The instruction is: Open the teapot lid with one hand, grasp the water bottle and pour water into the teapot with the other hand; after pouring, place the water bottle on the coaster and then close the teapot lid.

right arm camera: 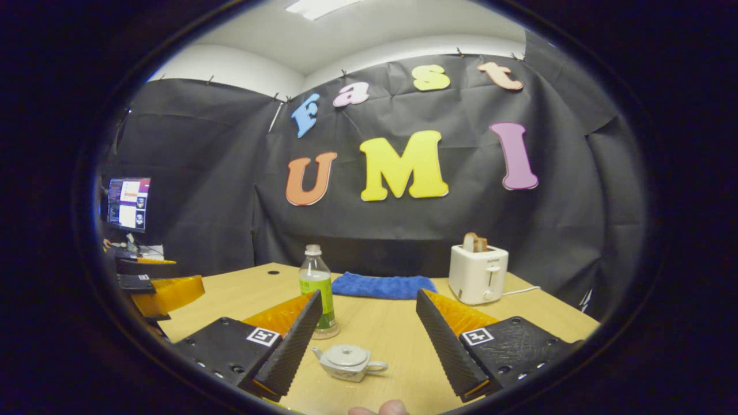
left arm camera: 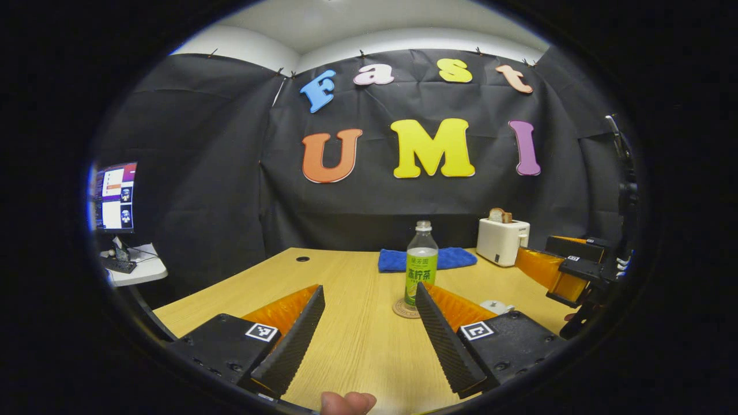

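the left gripper (left arm camera: 369, 323) holds its fingers wide over bare wooden bench (left arm camera: 357, 346), gripping nothing. past them the water bottle (left arm camera: 421, 262) stands upright on the round coaster (left arm camera: 405, 309), its lower right side cut off by the right-hand finger (left arm camera: 447, 340). just a sliver of the white teapot (left arm camera: 497, 306) peeks over that finger. the right gripper (left arm camera: 562, 271) shows at the far right of the left gripper view, partly cut off, its spread hard to judge there.

the right gripper view shows more: the teapot (right arm camera: 347, 362) sits whole with its lid on, low between the right gripper's (right arm camera: 369, 331) wide, empty fingers. the water bottle (right arm camera: 317, 291) stands behind it to the left, its base partly hidden by a finger. a blue cloth (right arm camera: 383, 286) and a white toaster (right arm camera: 478, 274) holding bread lie near the bench's back edge, well apart from the teapot, with open bench between them. the left gripper (right arm camera: 167, 294) shows at the left edge.
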Demonstrator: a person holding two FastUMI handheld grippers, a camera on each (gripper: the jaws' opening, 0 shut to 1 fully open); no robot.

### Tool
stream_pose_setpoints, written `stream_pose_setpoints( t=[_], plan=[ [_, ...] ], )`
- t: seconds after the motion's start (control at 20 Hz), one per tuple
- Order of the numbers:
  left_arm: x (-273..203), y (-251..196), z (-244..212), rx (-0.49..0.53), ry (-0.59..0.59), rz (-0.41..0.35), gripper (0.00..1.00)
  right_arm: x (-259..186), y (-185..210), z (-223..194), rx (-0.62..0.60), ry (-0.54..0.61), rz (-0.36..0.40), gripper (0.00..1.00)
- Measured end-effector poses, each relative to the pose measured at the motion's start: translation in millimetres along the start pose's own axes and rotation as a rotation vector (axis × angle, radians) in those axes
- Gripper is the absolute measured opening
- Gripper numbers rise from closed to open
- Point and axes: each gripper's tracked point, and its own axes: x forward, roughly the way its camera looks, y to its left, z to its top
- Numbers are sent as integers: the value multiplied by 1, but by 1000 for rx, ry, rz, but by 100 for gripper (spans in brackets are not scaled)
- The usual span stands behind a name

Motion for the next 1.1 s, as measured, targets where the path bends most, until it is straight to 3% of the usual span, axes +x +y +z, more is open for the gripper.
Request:
stream_pose_setpoints(
  t=[0.35,0.55,0.85,0.9,0.95,1.0,1.1],
  plan=[
    [-12,-53,38,-9,-107,-83,99,-47,-30,25,24,-33,-94,98],
    [-12,-53,49,-6,-125,-64,98,-57,-44,36,31,-59,-133,94],
    [-11,-47,50,-12,-135,-64,98,-55,-29,33,20,-44,-118,92],
    [-12,-46,50,-15,-134,-61,98,-55,-26,34,17,-44,-114,96],
    [-13,-45,49,-15,-131,-59,98,-56,-23,33,13,-44,-111,92],
    [-13,-45,50,-13,-133,-61,98,-57,-21,35,8,-47,-111,96],
    [-12,-46,47,-12,-124,-69,98,-58,-19,35,-2,-49,-113,92]
  ],
)
